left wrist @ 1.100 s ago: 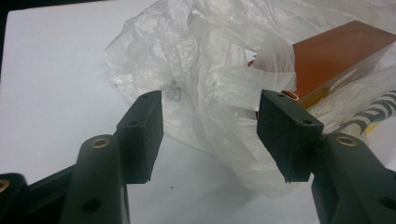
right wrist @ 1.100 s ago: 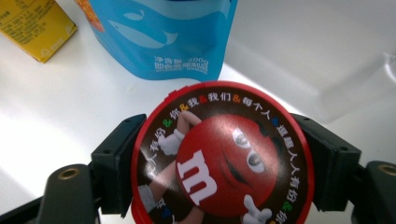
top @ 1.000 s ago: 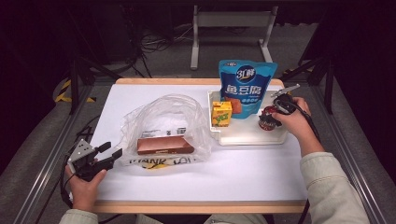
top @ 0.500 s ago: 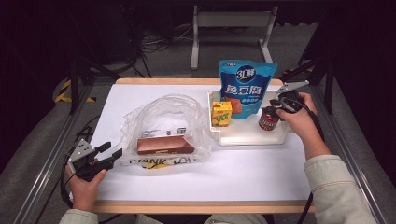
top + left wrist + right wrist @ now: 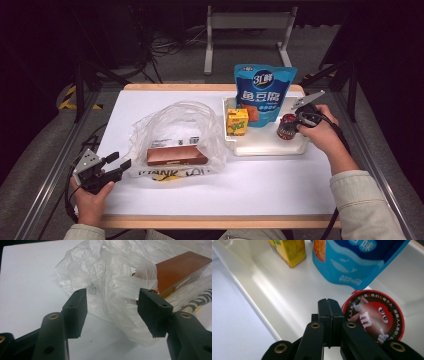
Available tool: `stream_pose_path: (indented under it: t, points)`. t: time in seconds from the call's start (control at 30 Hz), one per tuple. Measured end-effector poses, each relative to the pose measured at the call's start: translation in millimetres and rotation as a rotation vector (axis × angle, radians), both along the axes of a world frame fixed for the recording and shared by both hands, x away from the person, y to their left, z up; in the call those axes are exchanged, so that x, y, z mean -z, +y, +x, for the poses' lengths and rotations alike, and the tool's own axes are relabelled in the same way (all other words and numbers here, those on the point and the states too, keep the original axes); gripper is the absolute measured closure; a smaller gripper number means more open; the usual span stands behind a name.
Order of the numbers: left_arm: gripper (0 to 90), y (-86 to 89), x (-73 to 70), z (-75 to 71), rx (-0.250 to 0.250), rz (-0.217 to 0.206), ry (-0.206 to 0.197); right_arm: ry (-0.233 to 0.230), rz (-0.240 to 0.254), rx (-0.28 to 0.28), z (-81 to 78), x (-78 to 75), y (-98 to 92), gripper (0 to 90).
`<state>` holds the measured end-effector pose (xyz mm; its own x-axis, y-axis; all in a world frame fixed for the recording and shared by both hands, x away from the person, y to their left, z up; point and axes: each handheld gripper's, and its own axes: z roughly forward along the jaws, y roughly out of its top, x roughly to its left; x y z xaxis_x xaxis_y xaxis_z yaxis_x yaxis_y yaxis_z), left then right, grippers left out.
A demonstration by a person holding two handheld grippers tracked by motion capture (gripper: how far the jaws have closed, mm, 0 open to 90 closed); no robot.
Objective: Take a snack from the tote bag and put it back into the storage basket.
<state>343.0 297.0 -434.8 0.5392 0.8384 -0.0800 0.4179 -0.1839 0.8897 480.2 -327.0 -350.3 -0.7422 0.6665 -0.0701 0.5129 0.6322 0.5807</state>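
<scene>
Black pads of the right gripper (image 5: 328, 312) meet flat with nothing between them; they have just been closing. We see the red M&M's tub (image 5: 374, 315) just to their right in the right gripper view, lid toward the camera, standing in the white tray (image 5: 287, 302) at the high view's right. Behind it stands the blue pouch (image 5: 264, 95) printed 鱼豆腐; the yellow carton (image 5: 237, 122) sits left of that. Left gripper (image 5: 112, 311) stands apart, empty, facing the clear bag (image 5: 117, 282) over a brown box (image 5: 177, 270). We judge the right hand nearer.
</scene>
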Motion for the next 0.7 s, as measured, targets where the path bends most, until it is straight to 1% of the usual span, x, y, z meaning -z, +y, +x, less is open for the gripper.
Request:
stream_pose_path:
  t: [0.07,0.2,0.3,0.37,0.43,0.57,0.63,0.7]
  points:
    - [41.2,-0.1,-0.2,-0.5,-0.001,-0.004,0.001,0.014,-0.014,-0.001,0.3,2.6,0.0,90.0]
    - [41.2,0.4,-0.1,-0.3,-0.001,-0.002,0.001,0.028,-0.054,0.014,1.0,5.8,-3.0,90.0]
    - [41.2,0.3,-0.1,-0.2,0.000,0.000,0.001,0.036,-0.060,0.021,2.3,7.7,-5.9,90.0]
    - [41.1,0.5,-0.2,-0.2,0.000,-0.002,0.000,0.035,-0.062,0.029,2.7,8.4,-7.4,90.0]
    - [41.1,0.6,-0.3,-0.4,0.001,-0.003,0.000,0.034,-0.080,0.038,3.6,9.9,-9.3,90.0]
    - [41.1,0.6,-0.2,-0.3,0.001,-0.004,0.000,0.020,-0.076,0.067,5.9,11.5,-15.4,90.0]
    - [41.1,0.5,-0.2,-0.3,0.001,-0.003,0.000,0.020,-0.077,0.074,6.6,11.8,-16.8,90.0]
    - [41.1,0.5,-0.2,-0.2,0.001,-0.003,0.001,0.008,-0.083,0.088,8.2,12.1,-19.3,90.0]
